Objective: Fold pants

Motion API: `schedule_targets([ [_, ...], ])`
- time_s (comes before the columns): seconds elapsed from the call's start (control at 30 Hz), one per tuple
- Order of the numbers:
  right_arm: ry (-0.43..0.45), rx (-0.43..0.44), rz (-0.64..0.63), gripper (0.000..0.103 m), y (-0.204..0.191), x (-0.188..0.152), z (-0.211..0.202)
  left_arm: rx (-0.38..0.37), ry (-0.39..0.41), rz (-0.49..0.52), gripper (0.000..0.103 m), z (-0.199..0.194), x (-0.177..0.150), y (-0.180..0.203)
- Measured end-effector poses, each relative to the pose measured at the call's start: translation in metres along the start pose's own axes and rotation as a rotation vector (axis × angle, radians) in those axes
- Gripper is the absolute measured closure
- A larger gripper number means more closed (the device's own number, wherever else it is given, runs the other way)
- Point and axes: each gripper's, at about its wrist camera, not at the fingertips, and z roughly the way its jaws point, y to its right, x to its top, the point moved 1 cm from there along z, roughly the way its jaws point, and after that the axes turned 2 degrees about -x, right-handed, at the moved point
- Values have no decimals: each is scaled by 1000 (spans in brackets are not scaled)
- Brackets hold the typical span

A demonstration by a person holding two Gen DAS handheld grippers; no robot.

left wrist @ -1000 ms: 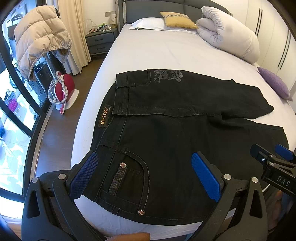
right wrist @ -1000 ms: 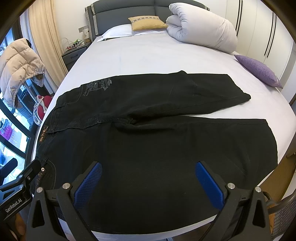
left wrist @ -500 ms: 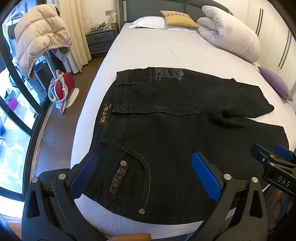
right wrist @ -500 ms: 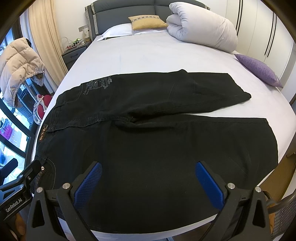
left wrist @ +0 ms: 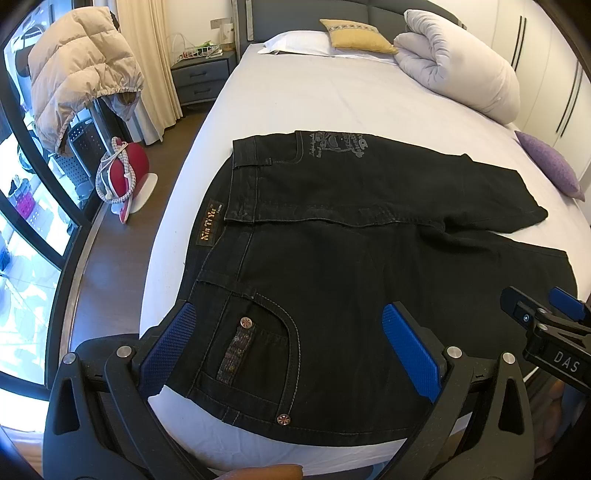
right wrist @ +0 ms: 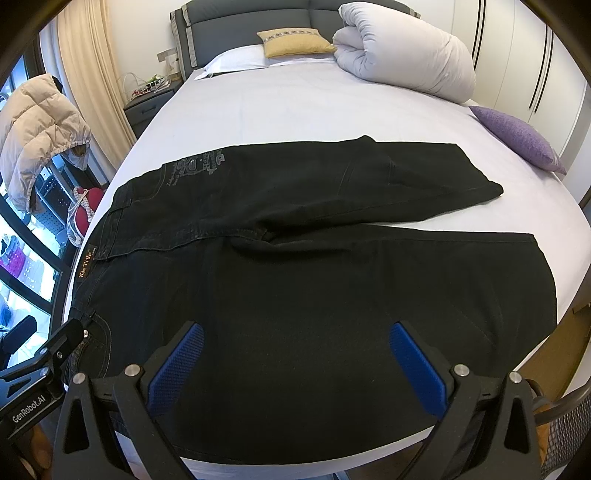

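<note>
Black denim pants [left wrist: 351,251] lie flat on the white bed, waistband to the left, the two legs spread apart to the right; they also show in the right wrist view [right wrist: 314,266]. My left gripper [left wrist: 291,343] is open and empty, hovering over the near waist pocket with its rivets. My right gripper [right wrist: 295,354] is open and empty above the near leg. The right gripper's tip [left wrist: 543,325] shows at the right edge of the left wrist view, and the left gripper's tip [right wrist: 55,350] shows at the left edge of the right wrist view.
The bed [left wrist: 332,96] has a rolled white duvet [left wrist: 461,70], a yellow pillow [left wrist: 354,33] and a purple cushion [left wrist: 550,166] at the far side. A nightstand [left wrist: 199,77], a beige jacket [left wrist: 74,74] and a red object [left wrist: 125,173] stand on the floor left.
Both grippers have stayed open. The view has shifted only slightly; the pants lie as before.
</note>
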Motion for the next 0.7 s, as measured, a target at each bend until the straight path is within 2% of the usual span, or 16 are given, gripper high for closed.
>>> schedule_targets([
  [0.7,-12,5,-1,0,1,0,2,-2,-13,0,0,4,-1,0],
])
